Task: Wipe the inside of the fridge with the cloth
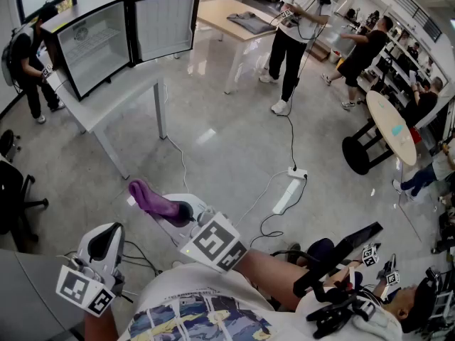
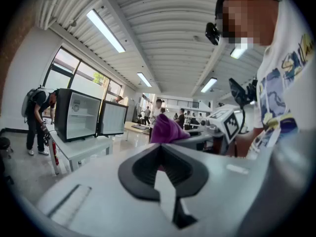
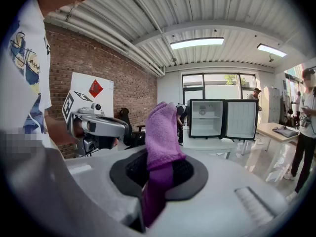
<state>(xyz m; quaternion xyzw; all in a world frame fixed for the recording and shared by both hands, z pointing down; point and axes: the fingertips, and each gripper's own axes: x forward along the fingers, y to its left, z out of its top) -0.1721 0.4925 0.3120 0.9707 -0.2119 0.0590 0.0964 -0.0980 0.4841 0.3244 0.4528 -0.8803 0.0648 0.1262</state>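
Purple fleecy cloth (image 3: 162, 132), pinched between the closed jaws of the right claw (image 3: 159, 174). Upper part sticking up above the jaws with a folded tip, lower end hanging down through the jaw gap. In the head view, the same cloth (image 1: 151, 197) pointing up and to the left from the right claw (image 1: 179, 212), low in the middle of the picture, above grey floor (image 1: 227, 141) and well apart from the fridge. White cube with black square markers (image 1: 213, 244) just behind that claw.

Left claw (image 1: 105, 243) lower and further left, close to the body, jaws closed together with nothing between them. From its own camera, black pads (image 2: 140, 169) meeting at the tip, with the cloth (image 2: 168, 129) visible beyond them in the right claw.

Small black fridge with a white interior (image 1: 91, 48) standing on a white desk (image 1: 124, 94) at the upper left of the head view. Fridge door (image 1: 165, 23) swung wide open to the right, a wire shelf inside. Person in dark clothes with a backpack (image 1: 27, 62), bent over just beside the fridge's left side.

Further out: white power strip (image 1: 290, 194) lying on the floor. Person in a white top and black trousers (image 1: 293, 41) standing near a pale wooden desk (image 1: 220, 16). Red brick wall (image 3: 123, 80) along the left of the right gripper view.
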